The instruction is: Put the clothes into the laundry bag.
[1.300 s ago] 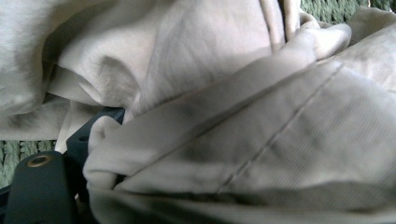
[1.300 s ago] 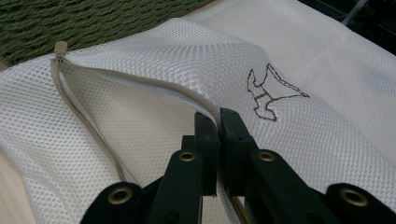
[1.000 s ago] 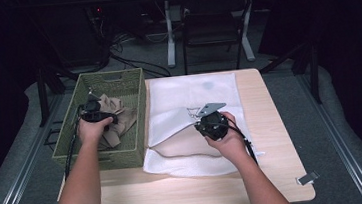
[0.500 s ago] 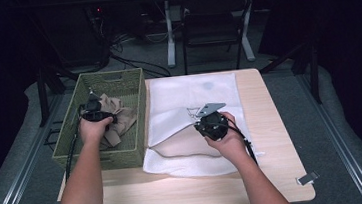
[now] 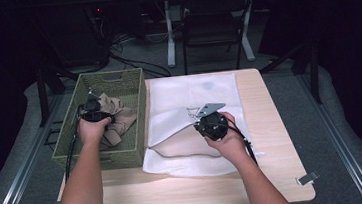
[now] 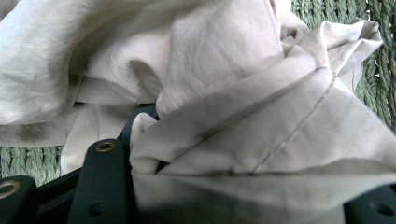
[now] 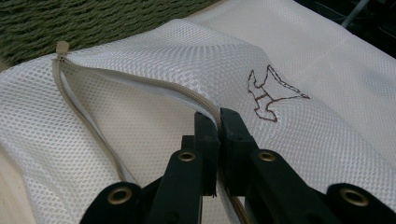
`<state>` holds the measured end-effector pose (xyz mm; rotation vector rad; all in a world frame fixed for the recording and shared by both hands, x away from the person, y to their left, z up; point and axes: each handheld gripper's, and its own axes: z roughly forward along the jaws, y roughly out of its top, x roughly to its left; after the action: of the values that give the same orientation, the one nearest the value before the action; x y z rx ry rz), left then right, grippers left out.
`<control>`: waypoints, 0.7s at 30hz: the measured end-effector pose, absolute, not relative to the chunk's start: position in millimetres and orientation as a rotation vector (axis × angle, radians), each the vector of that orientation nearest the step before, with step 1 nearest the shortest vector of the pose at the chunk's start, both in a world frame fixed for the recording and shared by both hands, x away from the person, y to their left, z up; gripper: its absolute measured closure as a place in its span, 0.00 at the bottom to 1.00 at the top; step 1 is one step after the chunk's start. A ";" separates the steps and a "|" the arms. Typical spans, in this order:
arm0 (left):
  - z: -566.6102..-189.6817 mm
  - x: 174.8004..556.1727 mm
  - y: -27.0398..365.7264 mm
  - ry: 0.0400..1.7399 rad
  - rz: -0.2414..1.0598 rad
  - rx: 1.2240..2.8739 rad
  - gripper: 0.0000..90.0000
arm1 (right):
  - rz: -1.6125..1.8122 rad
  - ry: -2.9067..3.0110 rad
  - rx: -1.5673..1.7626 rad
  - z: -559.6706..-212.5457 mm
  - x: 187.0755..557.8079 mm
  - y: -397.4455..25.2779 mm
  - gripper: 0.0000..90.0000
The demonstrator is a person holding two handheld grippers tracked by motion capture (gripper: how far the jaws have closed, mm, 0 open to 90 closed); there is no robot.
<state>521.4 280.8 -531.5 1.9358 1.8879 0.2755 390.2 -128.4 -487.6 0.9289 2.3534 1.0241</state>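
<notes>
Far left: green woven basket (image 5: 69, 138) is sat at the table's left edge, beige crumpled garment (image 5: 118, 119) inside it. Left gripper (image 5: 91, 109) is down in the basket; in the left gripper view the beige fabric is bunched between the jaws, so the garment looks pinched, not yet lifted clear.

Centre: white mesh laundry bag (image 5: 193, 93) is laid flat on the wooden table (image 5: 271, 123), just beside the basket. Zipper (image 7: 88, 116) is seen undone, opening facing the basket.

Right: right gripper (image 7: 218, 122) is pressed together on the bag's upper zipper edge, holding the mouth up.

Judged status: bag opened and held, garment gripped. Left to do: transfer into bag, zip shut.
</notes>
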 end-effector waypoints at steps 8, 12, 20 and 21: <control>-530.1 520.8 280.6 1.894 0.276 1.933 0.54 | 1.024 2.351 0.930 -487.7 390.0 -128.5 0.96; -529.8 520.7 280.5 1.899 0.282 1.927 0.55 | 1.023 2.349 0.928 -487.5 389.9 -128.5 0.96; -529.0 520.8 280.9 1.893 0.279 1.926 0.57 | 1.022 2.347 0.927 -487.4 389.7 -128.5 0.96; -528.2 520.9 281.1 1.893 0.276 1.925 0.57 | 1.024 2.347 0.927 -487.3 389.9 -128.8 0.96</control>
<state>520.9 281.1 -528.2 1.9252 1.8929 0.2757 389.9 -128.8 -487.3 0.9272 2.3470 1.0240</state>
